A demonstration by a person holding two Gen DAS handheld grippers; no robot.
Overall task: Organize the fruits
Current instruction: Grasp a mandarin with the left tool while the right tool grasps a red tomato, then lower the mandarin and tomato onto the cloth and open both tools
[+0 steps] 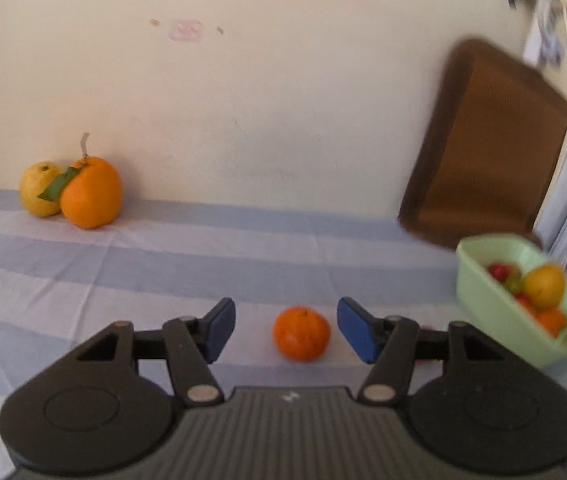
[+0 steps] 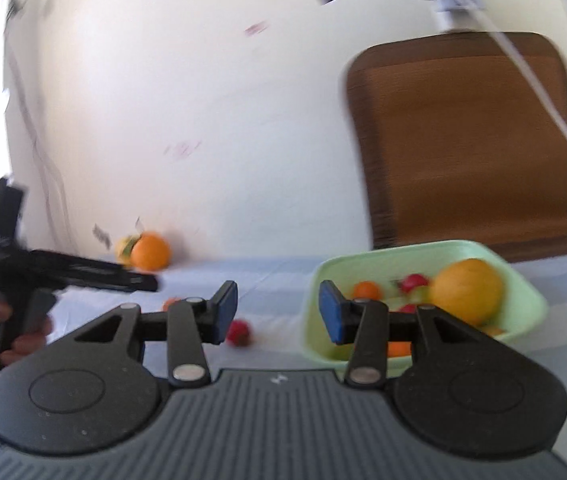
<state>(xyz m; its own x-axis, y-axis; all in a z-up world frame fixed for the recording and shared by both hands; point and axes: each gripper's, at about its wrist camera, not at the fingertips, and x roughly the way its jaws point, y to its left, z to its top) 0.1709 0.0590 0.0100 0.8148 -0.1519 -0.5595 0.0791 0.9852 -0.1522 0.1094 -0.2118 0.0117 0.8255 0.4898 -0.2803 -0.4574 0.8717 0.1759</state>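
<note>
We see a table (image 1: 187,264) under a pale blue-and-white striped cloth, pushed against a cream wall (image 1: 267,92), with a brown woven chair back (image 1: 495,152) behind it. The left tongs (image 1: 286,330) stand partly open and empty, a small dimpled mandarin (image 1: 301,333) on the cloth beyond them. The right tongs (image 2: 278,312) are likewise partly open, holding nothing. A green plastic tub (image 2: 523,300) holds mixed fruit; an orange (image 1: 91,192) and yellow fruit (image 1: 37,190) sit touching at the wall. A strawberry (image 2: 239,333) lies loose beside the tub.
</note>
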